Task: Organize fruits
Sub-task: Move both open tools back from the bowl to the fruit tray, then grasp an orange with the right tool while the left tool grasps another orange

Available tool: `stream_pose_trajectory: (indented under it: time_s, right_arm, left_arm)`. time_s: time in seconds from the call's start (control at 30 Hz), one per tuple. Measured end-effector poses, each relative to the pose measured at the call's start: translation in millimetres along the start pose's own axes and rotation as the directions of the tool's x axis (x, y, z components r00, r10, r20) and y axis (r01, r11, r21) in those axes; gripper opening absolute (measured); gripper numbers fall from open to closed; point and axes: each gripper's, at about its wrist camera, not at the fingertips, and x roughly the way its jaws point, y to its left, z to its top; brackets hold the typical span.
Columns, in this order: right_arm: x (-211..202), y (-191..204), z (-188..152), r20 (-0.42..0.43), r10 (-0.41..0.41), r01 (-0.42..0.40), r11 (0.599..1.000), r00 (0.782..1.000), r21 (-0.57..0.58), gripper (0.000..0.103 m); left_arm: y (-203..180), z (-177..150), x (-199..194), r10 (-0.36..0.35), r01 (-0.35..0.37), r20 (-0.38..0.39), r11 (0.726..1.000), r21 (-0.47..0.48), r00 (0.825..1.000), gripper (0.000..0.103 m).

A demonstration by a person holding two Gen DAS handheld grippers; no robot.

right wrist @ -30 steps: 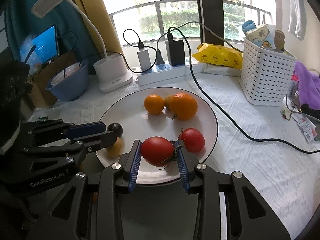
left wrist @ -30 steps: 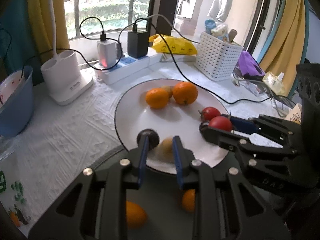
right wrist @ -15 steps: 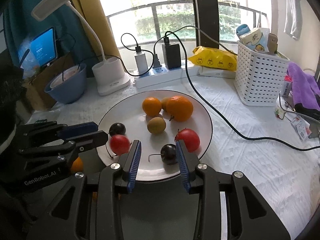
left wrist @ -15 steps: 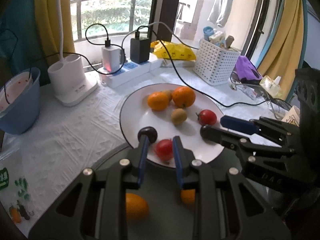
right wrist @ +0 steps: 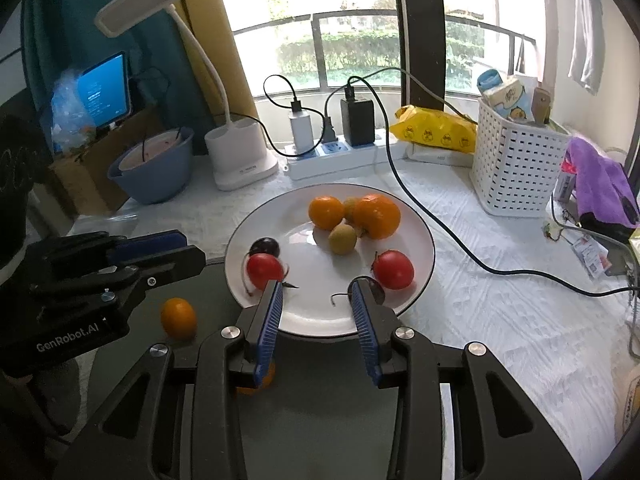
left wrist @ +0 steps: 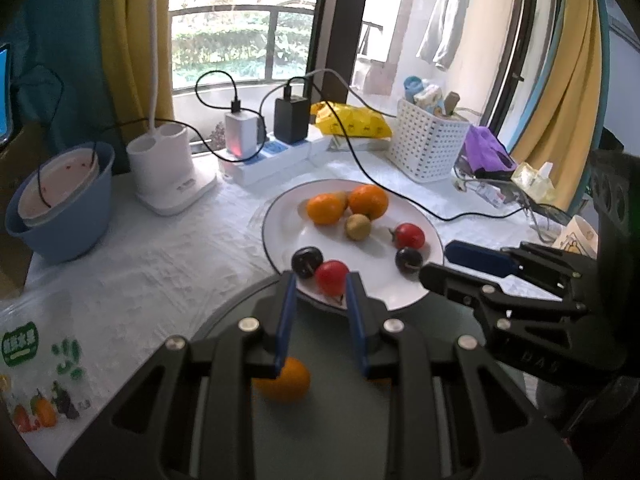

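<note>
So the white plate (right wrist: 416, 216) on the tabletop has two oranges (right wrist: 326, 212) at the back with a small yellowish fruit (right wrist: 343, 239) touching them. There's a red tomato (right wrist: 394, 269) on the right, another tomato (right wrist: 264, 270) on the left beside a dark plum (right wrist: 265, 246), and a second plum (left wrist: 409, 260) near the front. One small orange (right wrist: 179, 317) sits loose on the dark round mat (right wrist: 320, 420), just off the plate.

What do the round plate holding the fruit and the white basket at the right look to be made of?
Plate: probably glazed ceramic, glossy white with a thin dark rim line and soft reflections. Basket: apparently moulded plastic, matte white, its walls pierced by a regular grid of small slots.
</note>
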Motion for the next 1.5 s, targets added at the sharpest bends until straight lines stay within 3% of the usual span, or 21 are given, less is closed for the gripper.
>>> stream_pose_trajectory:
  time_s: [0.5, 1.2, 1.3, 1.37, 1.5]
  right_arm:
    - [-18.4, 24.6, -7.9, 0.013, -0.006, 0.006, 1.000, 1.000, -0.028, 0.038]
    - [-5.6, 51.4, -35.2, -0.045, 0.004, -0.005, 0.999, 0.999, -0.034, 0.038]
    - [-0.6, 52.2, -38.5, -0.058, 0.005, -0.006, 1.000, 0.998, -0.030, 0.038]
    - [2.3, 53.3, -39.8, -0.064, 0.005, -0.007, 1.000, 0.998, -0.029, 0.038]
    - [8.8, 52.8, -41.0, -0.079, 0.005, -0.007, 1.000, 0.997, -0.026, 0.038]
  left_arm:
    - [11.3, -18.8, -30.2, 0.007, -0.007, 0.032, 1.000, -0.014, 0.999, 0.027]
    - [34.9, -56.9, -31.6, 0.025, -0.026, -0.013, 0.998, -0.053, 1.000, 0.028]
    - [39.0, -59.9, -27.7, 0.029, -0.031, -0.024, 0.998, -0.062, 0.999, 0.035]
    - [41.6, -62.0, -25.3, 0.029, -0.031, -0.029, 0.997, -0.072, 0.999, 0.045]
    - [44.4, -63.7, -20.7, 0.026, -0.029, -0.037, 0.996, -0.081, 0.999, 0.045]
